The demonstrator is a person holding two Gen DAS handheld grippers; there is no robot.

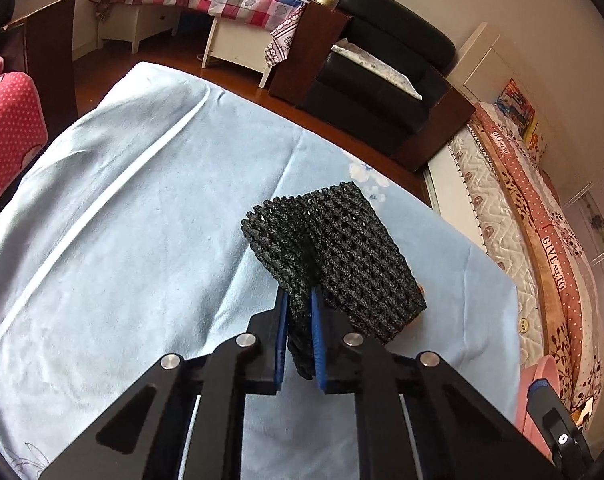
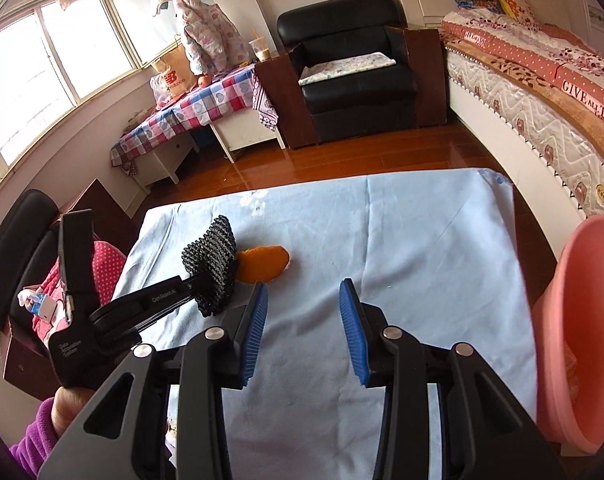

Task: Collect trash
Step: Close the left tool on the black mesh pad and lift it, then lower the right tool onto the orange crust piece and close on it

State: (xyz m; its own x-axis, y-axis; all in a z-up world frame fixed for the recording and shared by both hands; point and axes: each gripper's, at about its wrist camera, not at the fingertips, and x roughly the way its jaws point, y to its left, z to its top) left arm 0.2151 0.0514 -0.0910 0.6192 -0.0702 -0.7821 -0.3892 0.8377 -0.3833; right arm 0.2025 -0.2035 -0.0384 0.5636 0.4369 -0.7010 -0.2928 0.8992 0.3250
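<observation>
My left gripper [image 1: 299,300] is shut on a black foam fruit net [image 1: 338,256] and holds it just above the light blue cloth [image 1: 141,220]. In the right wrist view the left gripper [image 2: 199,280] holds the net [image 2: 213,264] at the cloth's left side. An orange peel [image 2: 263,265] lies on the cloth right beside the net; only a sliver of it [image 1: 416,320] shows past the net in the left wrist view. My right gripper [image 2: 304,292] is open and empty above the cloth [image 2: 422,260], near the front.
A pink bin [image 2: 582,320] stands at the table's right edge and shows in the left wrist view [image 1: 538,384] too. A black armchair [image 2: 354,68] and a checked-cloth table [image 2: 189,112] stand beyond the wooden floor. A bed [image 2: 542,80] lies at the right.
</observation>
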